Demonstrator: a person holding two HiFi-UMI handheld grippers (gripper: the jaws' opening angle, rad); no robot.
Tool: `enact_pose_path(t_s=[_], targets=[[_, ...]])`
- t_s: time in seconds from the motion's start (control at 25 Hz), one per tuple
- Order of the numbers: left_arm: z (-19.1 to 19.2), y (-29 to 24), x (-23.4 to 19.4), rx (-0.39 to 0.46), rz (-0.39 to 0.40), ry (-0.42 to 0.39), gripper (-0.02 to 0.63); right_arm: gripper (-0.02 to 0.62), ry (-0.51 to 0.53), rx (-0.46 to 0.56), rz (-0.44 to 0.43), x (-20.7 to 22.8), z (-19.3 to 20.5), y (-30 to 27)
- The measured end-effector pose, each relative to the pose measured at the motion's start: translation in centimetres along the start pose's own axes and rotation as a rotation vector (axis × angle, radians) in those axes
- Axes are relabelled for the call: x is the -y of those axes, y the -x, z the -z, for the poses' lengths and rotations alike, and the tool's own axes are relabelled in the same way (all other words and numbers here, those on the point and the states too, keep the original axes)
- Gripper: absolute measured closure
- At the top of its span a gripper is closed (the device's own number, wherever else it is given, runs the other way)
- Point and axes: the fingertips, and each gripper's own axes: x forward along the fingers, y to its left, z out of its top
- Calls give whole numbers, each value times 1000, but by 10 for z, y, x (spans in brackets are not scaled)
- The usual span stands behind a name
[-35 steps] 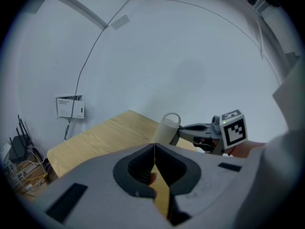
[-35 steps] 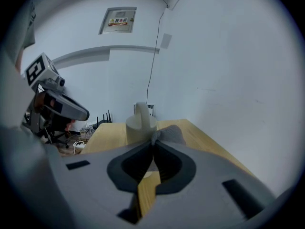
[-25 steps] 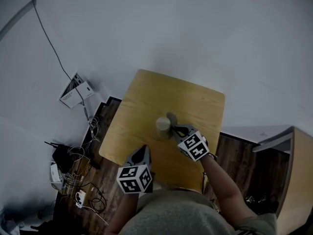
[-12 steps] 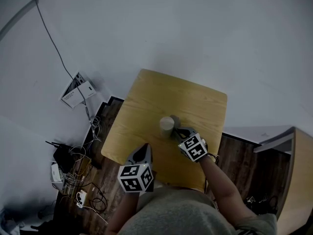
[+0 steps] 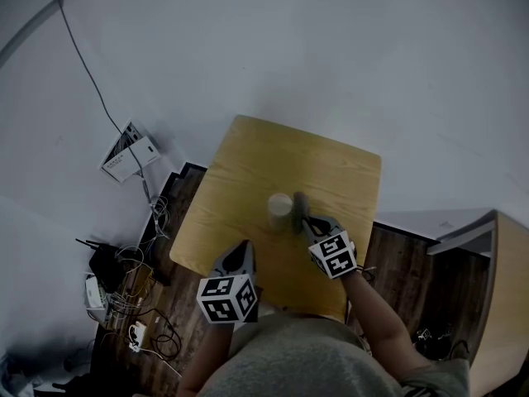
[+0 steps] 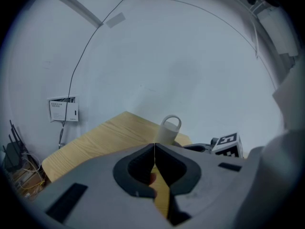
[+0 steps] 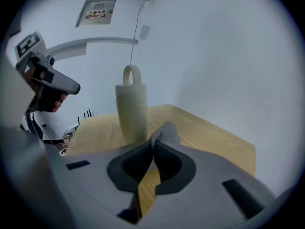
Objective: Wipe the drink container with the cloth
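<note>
A pale drink container (image 5: 279,212) with a loop handle stands upright near the middle of the wooden table (image 5: 248,164). In the right gripper view the container (image 7: 132,106) rises just left of the jaws. My right gripper (image 7: 156,140) is shut on a grey cloth (image 7: 167,131), whose bunched end pokes out past the tips beside the container's base. From above, the cloth (image 5: 300,205) lies against the container's right side, with the right gripper (image 5: 307,218) behind it. My left gripper (image 6: 154,146) is shut with nothing in it, held back over the table's near edge (image 5: 240,255). The container (image 6: 167,130) shows beyond it.
The table stands against a white wall. Left of it on the dark floor are a tangle of cables and small devices (image 5: 124,284). A white box (image 5: 129,154) is fixed to the wall with a cable running up. A wooden cabinet (image 5: 504,304) stands at the right.
My right gripper with the cloth has shifted round the container's right side and drawn slightly nearer to me. The left gripper has stayed put.
</note>
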Motion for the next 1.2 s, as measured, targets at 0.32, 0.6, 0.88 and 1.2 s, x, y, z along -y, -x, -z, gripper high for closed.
enact_pose_path(t_s=[0.32,0.6,0.88,1.2], targets=[[3,1,7,1,5,-4,604,588,-15,132,46,2,-36,47],[6,2,15,8,7,-2,604,588,9,254,22,-11,-76,87],[8,2,19,12,0,5,604,588,21,294,-34,-27,-88,95],[9,2,19,16,-12,13,603,588,95,284,-157,-61,-92,78]])
